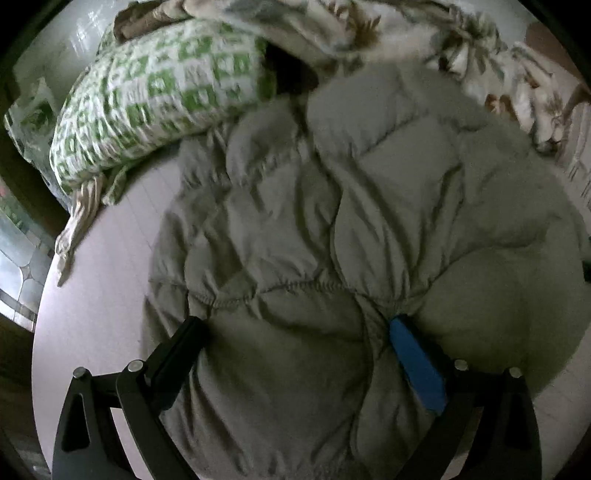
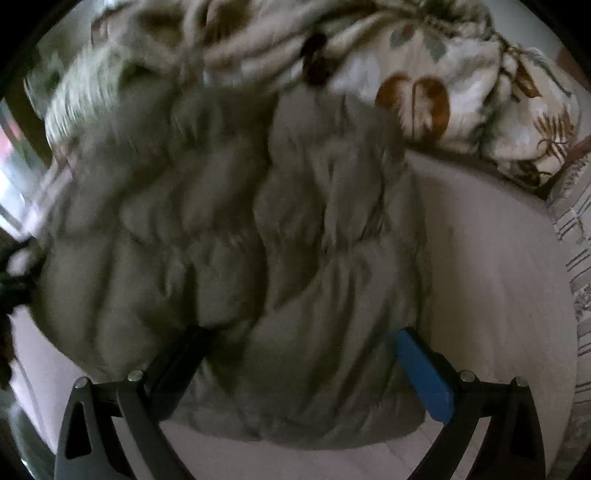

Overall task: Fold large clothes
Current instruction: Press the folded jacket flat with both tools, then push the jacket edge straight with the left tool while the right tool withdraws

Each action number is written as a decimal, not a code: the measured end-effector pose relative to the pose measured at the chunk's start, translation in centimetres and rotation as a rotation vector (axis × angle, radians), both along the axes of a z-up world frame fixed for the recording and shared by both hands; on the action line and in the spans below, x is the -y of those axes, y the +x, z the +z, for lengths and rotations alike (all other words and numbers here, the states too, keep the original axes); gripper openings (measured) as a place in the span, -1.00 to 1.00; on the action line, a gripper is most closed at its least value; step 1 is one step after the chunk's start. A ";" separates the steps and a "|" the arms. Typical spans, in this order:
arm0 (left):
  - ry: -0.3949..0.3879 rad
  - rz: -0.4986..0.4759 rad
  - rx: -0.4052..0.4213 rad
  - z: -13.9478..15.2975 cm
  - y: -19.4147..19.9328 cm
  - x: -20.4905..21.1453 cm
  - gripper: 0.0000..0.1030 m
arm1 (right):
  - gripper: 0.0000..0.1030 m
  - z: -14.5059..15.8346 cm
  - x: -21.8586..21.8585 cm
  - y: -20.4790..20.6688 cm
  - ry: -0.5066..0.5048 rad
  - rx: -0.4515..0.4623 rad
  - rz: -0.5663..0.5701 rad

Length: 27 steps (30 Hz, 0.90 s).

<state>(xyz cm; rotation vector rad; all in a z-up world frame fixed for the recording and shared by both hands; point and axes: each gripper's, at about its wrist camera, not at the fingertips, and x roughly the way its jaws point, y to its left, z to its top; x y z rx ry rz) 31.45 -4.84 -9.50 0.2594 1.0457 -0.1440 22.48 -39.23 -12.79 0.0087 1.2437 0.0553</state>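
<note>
A large grey-olive quilted puffer jacket [image 1: 351, 221] lies spread on the pale bed sheet [image 1: 103, 280]. My left gripper [image 1: 295, 325] is open, its black finger and blue-padded finger [image 1: 417, 365] set wide apart over a fold of the jacket's near part. In the right wrist view the same jacket [image 2: 240, 240] fills the middle, blurred, with a pale fur trim [image 2: 88, 96] at its far left end. My right gripper [image 2: 303, 332] is open too and straddles the jacket's near edge. Whether either gripper's fingers touch the fabric is hard to tell.
A green-and-white patterned pillow [image 1: 155, 85] lies at the far left of the bed. A crumpled floral quilt [image 2: 461, 74] runs along the far side, also the floral quilt [image 1: 369, 29]. Bare sheet [image 2: 498, 277] lies right of the jacket. A striped cloth [image 2: 572, 229] hangs at the right edge.
</note>
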 end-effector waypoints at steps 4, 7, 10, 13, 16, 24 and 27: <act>-0.003 0.015 -0.006 0.5 0.3 0.0 0.97 | 1.00 -2.0 0.4 1.4 0.054 -0.032 -0.039; 0.007 -0.001 0.025 1.9 -0.2 -0.6 0.96 | 1.00 -0.4 0.2 1.8 0.014 -0.051 -0.011; -0.002 -0.020 0.013 3.3 -0.3 -1.6 0.96 | 1.00 1.5 0.4 1.7 0.002 -0.029 0.013; -0.008 -0.001 0.002 4.8 0.1 -3.0 0.96 | 1.00 3.1 1.4 1.7 0.010 -0.009 0.001; -0.061 0.049 -0.030 5.5 1.3 -4.9 0.96 | 1.00 3.8 2.6 1.9 0.010 -0.002 -0.029; -0.073 0.112 -0.104 3.3 3.6 -7.7 0.96 | 1.00 2.9 6.8 2.4 0.028 -0.033 -0.128; -0.066 0.129 -0.113 2.0 4.2 -8.5 0.96 | 1.00 1.7 8.1 3.0 0.027 -0.062 -0.171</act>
